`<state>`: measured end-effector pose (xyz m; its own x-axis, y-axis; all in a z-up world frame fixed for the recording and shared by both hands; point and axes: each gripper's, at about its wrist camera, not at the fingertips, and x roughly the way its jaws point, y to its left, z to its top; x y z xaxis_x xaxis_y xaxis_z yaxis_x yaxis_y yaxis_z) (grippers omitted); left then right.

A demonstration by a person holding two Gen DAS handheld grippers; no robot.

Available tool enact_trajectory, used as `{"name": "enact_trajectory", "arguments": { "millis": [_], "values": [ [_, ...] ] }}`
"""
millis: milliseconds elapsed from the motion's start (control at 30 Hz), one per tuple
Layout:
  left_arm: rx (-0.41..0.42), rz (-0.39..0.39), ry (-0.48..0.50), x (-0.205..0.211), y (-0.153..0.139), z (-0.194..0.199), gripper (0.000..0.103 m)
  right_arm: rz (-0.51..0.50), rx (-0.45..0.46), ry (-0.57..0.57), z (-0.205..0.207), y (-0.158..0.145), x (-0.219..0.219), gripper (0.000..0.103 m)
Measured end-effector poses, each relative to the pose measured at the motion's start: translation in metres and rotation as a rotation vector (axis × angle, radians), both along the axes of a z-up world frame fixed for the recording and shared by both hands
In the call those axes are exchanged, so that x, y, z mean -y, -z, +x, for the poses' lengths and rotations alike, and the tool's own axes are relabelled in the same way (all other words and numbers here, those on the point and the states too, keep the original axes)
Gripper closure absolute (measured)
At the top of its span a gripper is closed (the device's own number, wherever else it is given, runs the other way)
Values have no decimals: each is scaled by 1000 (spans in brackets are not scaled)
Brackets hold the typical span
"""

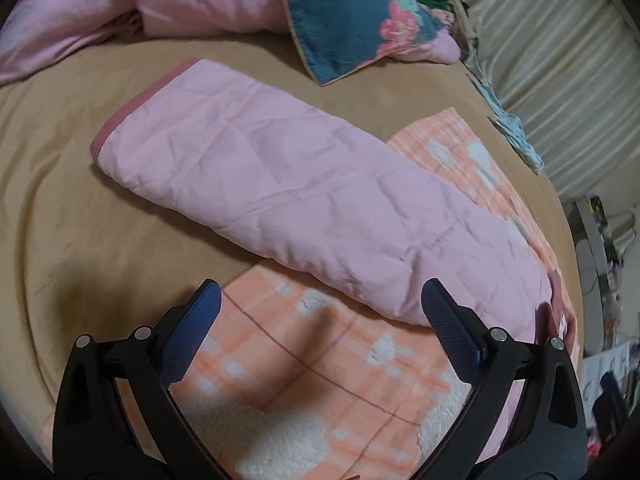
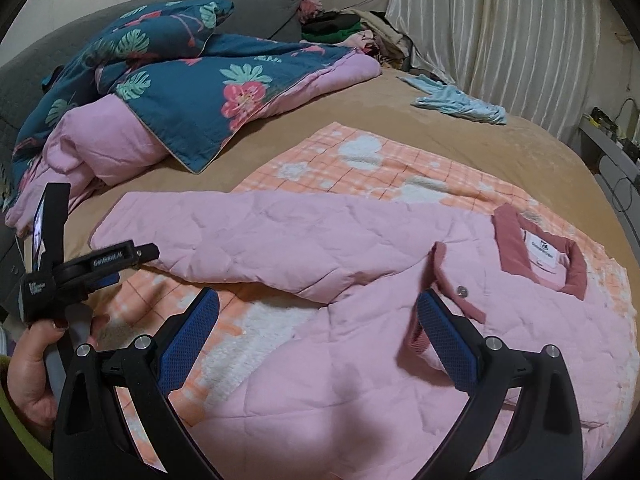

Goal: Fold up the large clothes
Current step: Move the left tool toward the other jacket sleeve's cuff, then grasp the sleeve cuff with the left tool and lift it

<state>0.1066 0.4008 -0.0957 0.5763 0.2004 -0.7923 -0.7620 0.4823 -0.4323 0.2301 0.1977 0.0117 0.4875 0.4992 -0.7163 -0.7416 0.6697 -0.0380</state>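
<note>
Both my left gripper [image 1: 320, 312] and right gripper [image 2: 318, 320] hover open-jawed; I judge the soft, light pink quilted jacket [image 2: 340, 280] best pinched at its dusty-rose sleeve cuff [image 1: 120, 120].

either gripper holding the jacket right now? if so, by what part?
Nothing is held. The left hand-held gripper and right hand-held gripper are both open above the pink jacket, with no fabric between their fingers.

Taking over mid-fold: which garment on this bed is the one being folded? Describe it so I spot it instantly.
On the tan bed, find the orange checked blanket. The pink quilted jacket lies flat on it, one sleeve stretched sideways. Unlike the pink bedding behind, it has a darker rose collar with a white label.
</note>
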Motion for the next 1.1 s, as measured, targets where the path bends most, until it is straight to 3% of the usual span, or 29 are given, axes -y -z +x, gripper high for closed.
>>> {"name": "enact_trajectory", "arguments": {
  "millis": [267, 633, 667, 700, 767, 867, 1100],
  "values": [
    [6, -79, -106, -25, 25, -6, 9, 6, -26, 26, 11, 10, 3, 4],
    [68, -65, -178, -57, 30, 3, 10, 47, -65, 127, 28, 18, 54, 4],
    [71, -56, -189, -59, 29, 4, 19, 52, -70, 139, 30, 18, 60, 4],
    [71, -45, -210, -60, 27, 2, 43, 56, -73, 155, 31, 18, 69, 4],
    [125, -43, -221, -61, 22, -4, 77, 58, -64, 185, 34, 17, 86, 4],
    [212, -2, -200, -57, -4, -10, 86, 69, -60, 233, 36, 15, 113, 4],
    [347, 151, -94, -23, -82, -12, 91, 111, -70, 304, 33, 3, 167, 4]
  ]
}}
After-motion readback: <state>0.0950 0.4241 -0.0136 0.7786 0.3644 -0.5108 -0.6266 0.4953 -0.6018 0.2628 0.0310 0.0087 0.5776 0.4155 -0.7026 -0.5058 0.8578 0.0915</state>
